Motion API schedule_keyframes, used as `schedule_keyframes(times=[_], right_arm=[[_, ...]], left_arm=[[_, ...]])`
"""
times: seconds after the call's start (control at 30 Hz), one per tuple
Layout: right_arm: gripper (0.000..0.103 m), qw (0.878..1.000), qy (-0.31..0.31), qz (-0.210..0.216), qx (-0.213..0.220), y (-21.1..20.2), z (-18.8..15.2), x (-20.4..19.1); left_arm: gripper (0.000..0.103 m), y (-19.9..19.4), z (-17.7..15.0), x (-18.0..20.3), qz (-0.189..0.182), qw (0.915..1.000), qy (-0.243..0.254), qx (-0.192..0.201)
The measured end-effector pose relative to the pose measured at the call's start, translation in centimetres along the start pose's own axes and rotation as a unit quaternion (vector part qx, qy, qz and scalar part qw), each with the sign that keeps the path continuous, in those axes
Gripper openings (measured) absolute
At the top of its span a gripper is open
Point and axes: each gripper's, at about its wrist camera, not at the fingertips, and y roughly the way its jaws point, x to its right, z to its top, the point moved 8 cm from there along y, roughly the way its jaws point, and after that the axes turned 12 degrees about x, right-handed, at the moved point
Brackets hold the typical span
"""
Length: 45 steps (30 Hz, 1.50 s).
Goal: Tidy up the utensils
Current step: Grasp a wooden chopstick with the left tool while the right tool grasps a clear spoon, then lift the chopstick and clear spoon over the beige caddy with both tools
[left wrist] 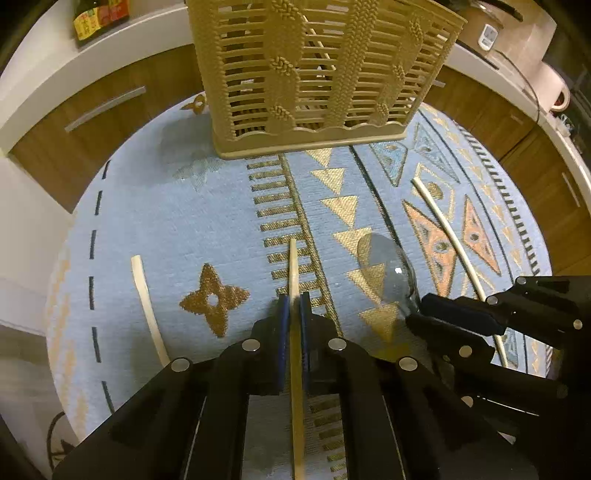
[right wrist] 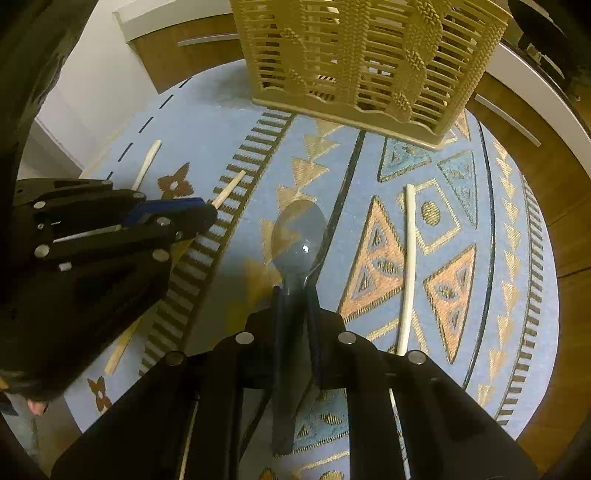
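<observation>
A tan slatted utensil basket (left wrist: 314, 74) (right wrist: 369, 59) stands at the far side of a round table under a blue patterned cloth (left wrist: 177, 206) (right wrist: 207, 122). My left gripper (left wrist: 294, 301) (right wrist: 207, 212) is shut on a tan wooden chopstick (left wrist: 293, 266) (right wrist: 229, 192) that lies between its blue pads. My right gripper (right wrist: 295, 291) (left wrist: 415, 314) is shut on the neck of a clear plastic spoon (right wrist: 299, 232) (left wrist: 388, 266); its bowl rests on the cloth ahead of the fingertips. The two grippers sit side by side.
A white chopstick (left wrist: 147, 306) (right wrist: 147, 162) lies left of the left gripper. Another white chopstick (left wrist: 450, 236) (right wrist: 409, 266) lies right of the spoon. Wooden cabinets (left wrist: 122, 103) and a white counter with a bottle (left wrist: 99, 18) curve behind the table.
</observation>
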Motion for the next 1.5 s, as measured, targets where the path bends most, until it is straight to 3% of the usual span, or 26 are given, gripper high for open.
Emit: schedule_keyframes(times=[0.27,0.53,0.8,1.03,1.2,1.37,1.5], right_arm=[[0.010,0.998,0.021,0.032,0.041,-3.5,0.4,1.3],[0.010,0.990,0.023,0.053,0.128,-9.5,3.1,2.1],[0.010,0.973,0.013,0.037,0.228,-14.7,7.4,3.2],[0.010,0.948,0.053,0.017,0.314,-17.6,12.7,5.8],[0.010,0.928,0.080,0.003,0.363,-18.4,16.8,8.3],[0.010,0.906,0.113,0.002,0.408,-18.2,20.2,11.1],[0.010,0.894,0.115,-0.025,0.432,-16.8,21.9,12.6]], left_arm=[[0.004,-3.9,1.2,-0.2,-0.060,0.9953,-0.027,0.070],[0.004,-10.4,5.5,0.7,-0.095,0.9787,-0.031,0.180],[0.004,-16.7,10.7,1.0,-0.109,0.9502,-0.036,0.290],[0.004,-20.4,16.6,1.0,-0.083,0.9221,-0.032,0.377],[0.004,-21.1,20.4,1.2,-0.089,0.9014,-0.045,0.421],[0.004,-19.6,23.2,1.4,-0.074,0.8902,-0.045,0.447],[0.004,-18.0,24.8,1.4,-0.076,0.8797,-0.055,0.466]])
